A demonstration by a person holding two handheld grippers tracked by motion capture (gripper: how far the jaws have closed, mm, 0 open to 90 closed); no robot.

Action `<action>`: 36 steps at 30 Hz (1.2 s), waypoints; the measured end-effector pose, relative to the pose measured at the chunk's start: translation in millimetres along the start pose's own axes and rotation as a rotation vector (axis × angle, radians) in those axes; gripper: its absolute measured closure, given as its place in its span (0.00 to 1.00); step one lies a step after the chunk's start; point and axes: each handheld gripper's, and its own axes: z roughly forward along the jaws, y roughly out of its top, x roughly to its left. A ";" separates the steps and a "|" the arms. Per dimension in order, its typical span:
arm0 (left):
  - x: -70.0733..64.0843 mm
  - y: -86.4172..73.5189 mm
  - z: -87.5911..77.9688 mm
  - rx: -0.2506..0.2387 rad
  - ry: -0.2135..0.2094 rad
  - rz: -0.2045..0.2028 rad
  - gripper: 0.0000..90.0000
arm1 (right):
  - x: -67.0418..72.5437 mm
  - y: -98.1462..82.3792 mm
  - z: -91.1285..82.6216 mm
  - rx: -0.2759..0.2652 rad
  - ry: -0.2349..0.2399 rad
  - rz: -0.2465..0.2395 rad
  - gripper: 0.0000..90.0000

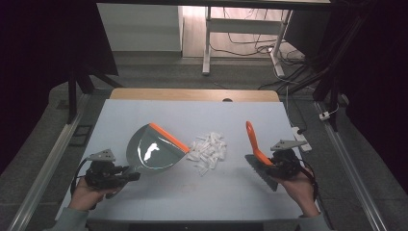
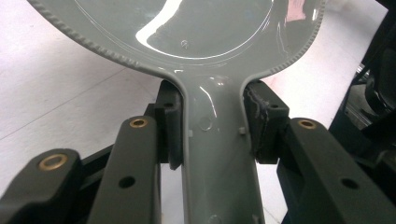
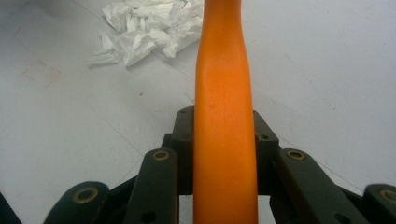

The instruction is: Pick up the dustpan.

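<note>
A grey dustpan (image 1: 153,150) with an orange front lip lies tilted on the white table (image 1: 192,110), its mouth facing a heap of crumpled white paper scraps (image 1: 208,150). My left gripper (image 1: 126,174) is shut on the dustpan's grey handle (image 2: 219,140), one pad on each side. To the right of the heap, my right gripper (image 1: 268,166) is shut on the orange handle (image 3: 224,121) of a brush (image 1: 257,156). The brush's grey bristle head points toward me and its handle tip rises away. The paper scraps (image 3: 144,28) lie ahead and left of that handle.
Beyond the table's wooden far edge (image 1: 192,94) stand a white desk frame (image 1: 208,43) and loose cables (image 1: 250,45) on the floor. A power strip (image 1: 300,138) lies off the table's right side. Dark curtains hang on both sides.
</note>
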 end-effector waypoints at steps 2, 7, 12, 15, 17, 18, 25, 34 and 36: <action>-3.2 0.6 3.9 0.011 -0.014 0.014 0.68 | -0.7 0.0 -0.2 -0.002 -0.001 0.007 0.78; -8.4 1.7 10.2 0.039 -0.028 0.039 0.68 | -1.1 0.4 1.2 0.001 -0.003 0.000 0.78; -11.2 2.9 12.6 0.050 -0.035 0.056 0.68 | -0.5 0.7 0.8 -0.001 0.000 -0.004 0.78; -12.0 3.0 13.2 0.053 -0.040 0.066 0.68 | -0.2 0.2 1.5 0.001 0.001 -0.002 0.78; -11.3 3.1 13.3 0.052 -0.048 0.067 0.68 | -0.3 0.3 2.4 0.002 0.004 0.002 0.78; -9.7 3.5 13.8 0.057 -0.062 0.069 0.68 | -0.3 0.6 3.2 0.002 0.006 0.005 0.78; -18.8 5.0 19.7 0.082 -0.092 0.094 0.68 | 2.6 5.5 7.8 0.009 0.003 -0.004 0.78; -32.8 6.8 33.5 0.137 -0.127 0.134 0.68 | 1.8 4.7 8.7 0.004 0.016 -0.010 0.78; -33.7 6.8 35.9 0.148 -0.139 0.143 0.68 | 0.7 4.5 8.6 0.002 0.014 -0.006 0.78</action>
